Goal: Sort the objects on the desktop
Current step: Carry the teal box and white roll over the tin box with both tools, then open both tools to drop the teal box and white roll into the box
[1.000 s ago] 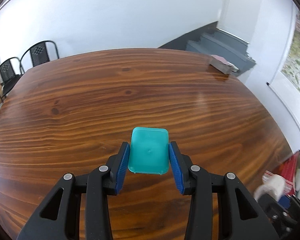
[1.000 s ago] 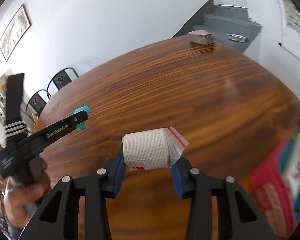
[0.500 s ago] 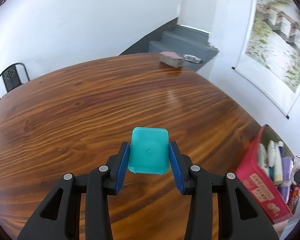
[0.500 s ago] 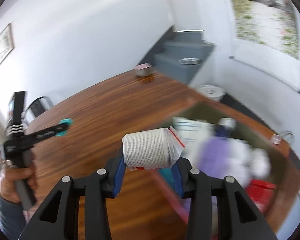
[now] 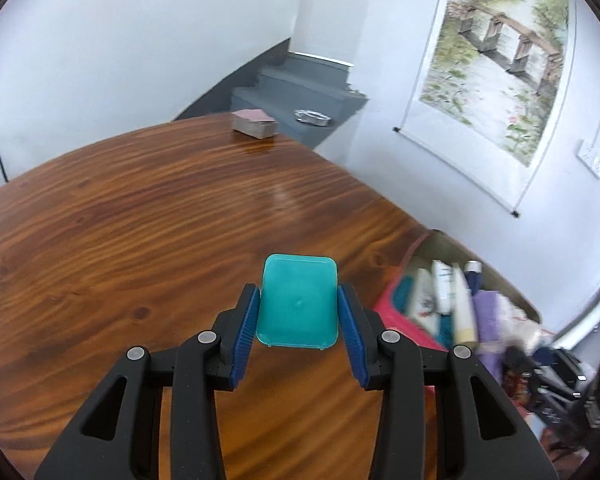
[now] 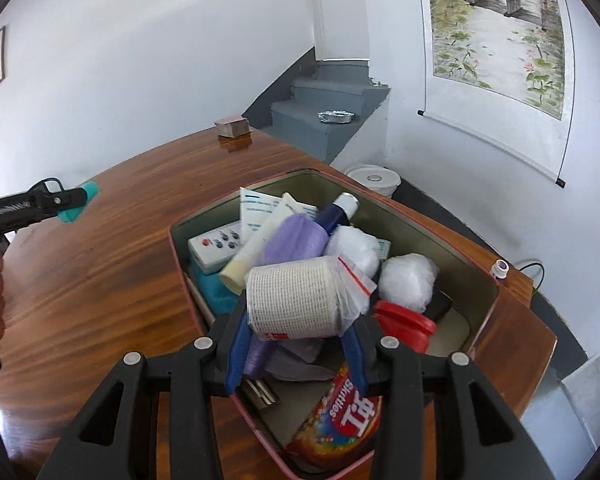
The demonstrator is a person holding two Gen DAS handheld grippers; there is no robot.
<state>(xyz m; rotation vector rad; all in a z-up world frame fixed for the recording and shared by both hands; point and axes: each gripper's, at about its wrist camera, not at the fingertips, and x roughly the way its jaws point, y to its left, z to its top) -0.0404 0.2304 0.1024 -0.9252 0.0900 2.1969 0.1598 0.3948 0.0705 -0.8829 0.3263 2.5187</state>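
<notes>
behind the wooden table (image 5: 140, 216) a scroll painting (image 5: 496, 52) is now showing more fully than half a second ago. the left gripper (image 5: 298, 312) is still clamping a teal box (image 5: 298, 306), with the storage bin (image 5: 416, 248) now at 3 o'clock. the right gripper (image 6: 296, 320), jaws closed on a bandage roll (image 6: 296, 300), is now hovering over the full bin.

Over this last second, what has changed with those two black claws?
Both swung right toward the storage box. The right gripper now holds its bagged bandage roll above the box's contents; the left gripper, gripping the teal case, hangs over the table beside it. Neither grip changed; nothing was released.
</notes>
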